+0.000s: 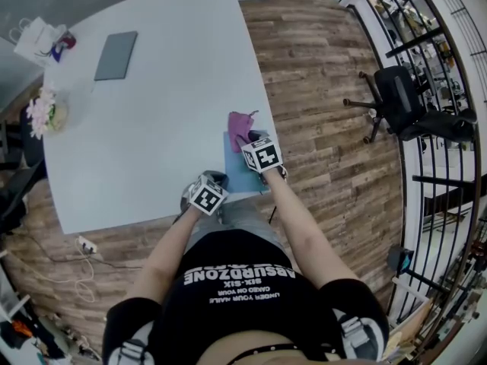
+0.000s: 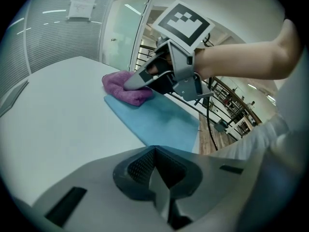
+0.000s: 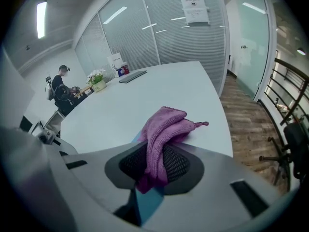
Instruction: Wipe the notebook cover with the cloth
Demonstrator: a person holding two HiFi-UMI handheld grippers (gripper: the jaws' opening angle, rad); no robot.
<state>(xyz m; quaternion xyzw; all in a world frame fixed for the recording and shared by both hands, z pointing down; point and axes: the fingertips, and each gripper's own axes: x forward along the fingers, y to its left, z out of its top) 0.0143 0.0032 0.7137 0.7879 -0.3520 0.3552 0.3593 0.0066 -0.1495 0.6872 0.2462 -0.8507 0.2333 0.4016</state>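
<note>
A blue notebook (image 1: 237,172) lies flat at the near right edge of the white table (image 1: 152,128). A purple cloth (image 1: 241,125) rests bunched on its far end. My right gripper (image 1: 255,139) is shut on the cloth (image 3: 166,127), which hangs between its jaws over a sliver of the blue cover (image 3: 147,199). In the left gripper view the right gripper (image 2: 133,83) presses the cloth (image 2: 120,88) down on the notebook (image 2: 159,122). My left gripper (image 1: 213,179) hovers at the table's near edge, left of the notebook, its jaws (image 2: 157,170) shut on nothing.
A grey laptop (image 1: 116,55), a flower pot (image 1: 44,112) and a white bag (image 1: 38,40) stand at the table's far left. A black office chair (image 1: 407,97) and a railing (image 1: 449,150) are on the right. A person (image 3: 60,88) stands beyond the table.
</note>
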